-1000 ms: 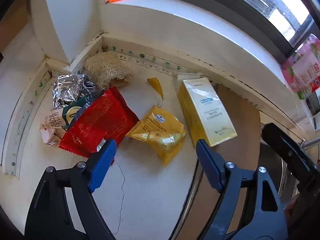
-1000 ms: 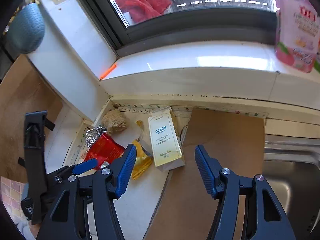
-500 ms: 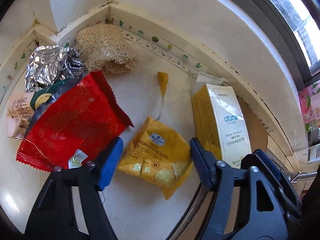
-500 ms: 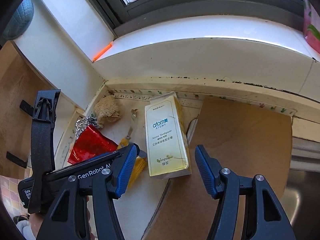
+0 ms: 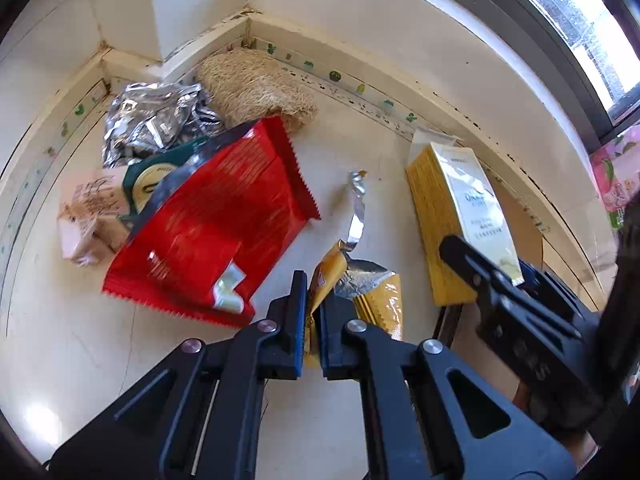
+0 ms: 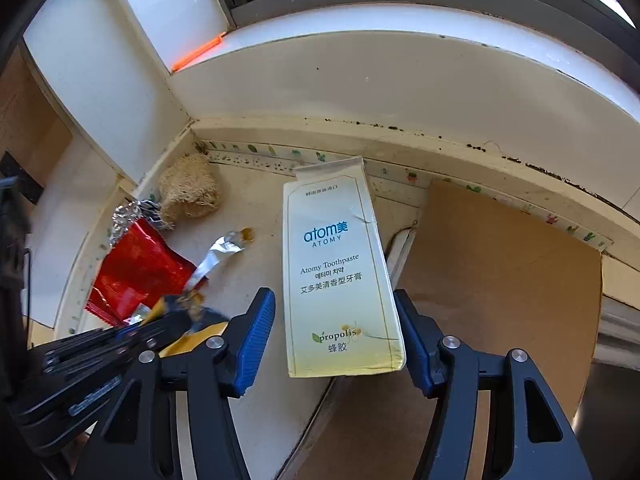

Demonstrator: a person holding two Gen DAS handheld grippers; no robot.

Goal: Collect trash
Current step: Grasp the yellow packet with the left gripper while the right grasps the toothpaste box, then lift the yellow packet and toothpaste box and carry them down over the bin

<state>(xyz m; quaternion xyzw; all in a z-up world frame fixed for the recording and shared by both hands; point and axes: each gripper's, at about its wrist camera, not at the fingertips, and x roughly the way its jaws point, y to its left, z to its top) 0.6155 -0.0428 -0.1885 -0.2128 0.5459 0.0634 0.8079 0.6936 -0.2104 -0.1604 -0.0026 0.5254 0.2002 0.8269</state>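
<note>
My left gripper [image 5: 312, 320] is shut on the yellow cracker wrapper [image 5: 380, 300], pinching its edge on the counter; a torn foil strip [image 5: 356, 216] trails from it. A red snack bag [image 5: 216, 232] lies to its left. My right gripper [image 6: 336, 340] is open, its jaws on either side of the near end of the yellow Atomy toothpaste box [image 6: 336, 272], which also shows in the left wrist view [image 5: 460, 212]. The left gripper appears in the right wrist view [image 6: 120, 344] with the wrapper [image 6: 196, 336].
A crumpled foil bag [image 5: 156, 120], a green packet [image 5: 156, 172], a pink paper packet [image 5: 88, 216] and a loofah scrubber [image 5: 252, 88] lie in the counter corner. A brown board [image 6: 500, 300] lies right of the box. A steel sink [image 6: 616, 360] is at far right.
My left gripper has closed on the yellow cracker wrapper, crumpling it. My right gripper has moved forward so its open jaws now straddle the toothpaste box.
</note>
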